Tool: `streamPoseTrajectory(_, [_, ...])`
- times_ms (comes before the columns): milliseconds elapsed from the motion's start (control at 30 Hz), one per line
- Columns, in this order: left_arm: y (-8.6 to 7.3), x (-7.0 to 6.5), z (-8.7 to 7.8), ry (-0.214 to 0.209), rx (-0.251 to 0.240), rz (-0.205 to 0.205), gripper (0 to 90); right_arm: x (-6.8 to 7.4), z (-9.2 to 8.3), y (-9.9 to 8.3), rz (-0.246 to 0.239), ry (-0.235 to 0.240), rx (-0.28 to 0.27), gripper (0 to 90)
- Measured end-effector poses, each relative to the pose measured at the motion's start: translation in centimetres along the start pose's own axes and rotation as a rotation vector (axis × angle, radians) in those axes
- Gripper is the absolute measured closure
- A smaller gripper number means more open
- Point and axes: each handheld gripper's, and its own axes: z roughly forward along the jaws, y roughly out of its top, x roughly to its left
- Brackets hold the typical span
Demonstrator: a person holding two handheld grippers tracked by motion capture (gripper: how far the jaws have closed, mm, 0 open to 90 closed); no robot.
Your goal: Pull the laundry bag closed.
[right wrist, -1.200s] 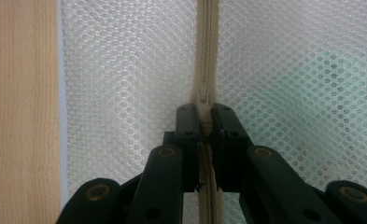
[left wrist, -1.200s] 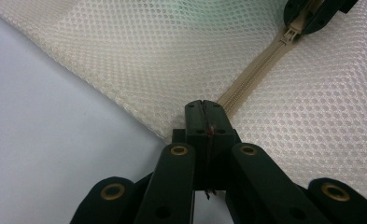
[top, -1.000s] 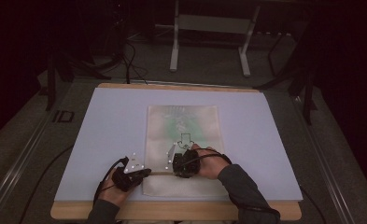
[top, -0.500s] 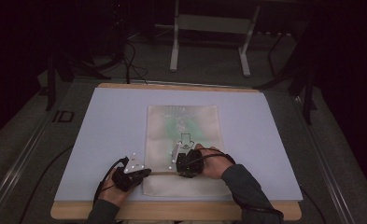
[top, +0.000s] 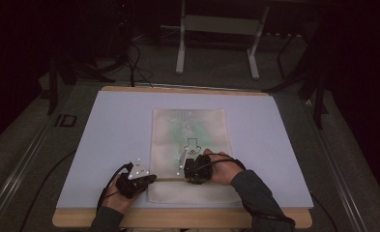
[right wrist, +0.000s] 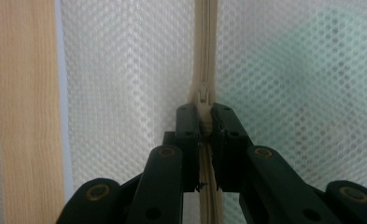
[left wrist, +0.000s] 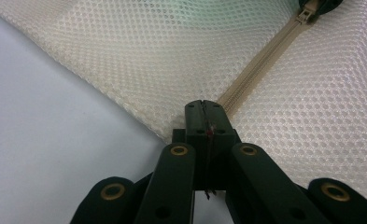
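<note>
Near the front edge of the table [top: 81,145], a cream mesh laundry bag [top: 190,130] lies flat on the pale mat, with something green showing faintly through its netting. Its zipper [left wrist: 260,60] runs across the bag's near end, and the small zipper pull [right wrist: 203,100] sits pinched between the closed jaws of the right gripper [right wrist: 203,122], which a hand holds over the middle of the zipper line. The left gripper [left wrist: 204,108] has its jaws shut tight on the bag's fabric at the corner where the zipper ends, just at the edge between mesh and mat. One gripper appears to anchor the bag while the other is set to draw the pull along the teeth. The hold on the pull looks narrow, so a sideways or upward tug could let it slip out of the jaws. If the anchoring grip gives way, the whole bag would likely slide and bunch on the smooth mat. Loose mesh beside the teeth could also catch in the slider and jam it.
</note>
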Motion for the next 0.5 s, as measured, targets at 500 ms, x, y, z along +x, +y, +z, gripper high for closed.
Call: streamPoseTrajectory(500, [-0.02, 0.03, 0.00, -0.001, -0.002, -0.003, 89.6, -0.01, -0.23, -0.54, 0.015, 0.008, 0.004, 82.3])
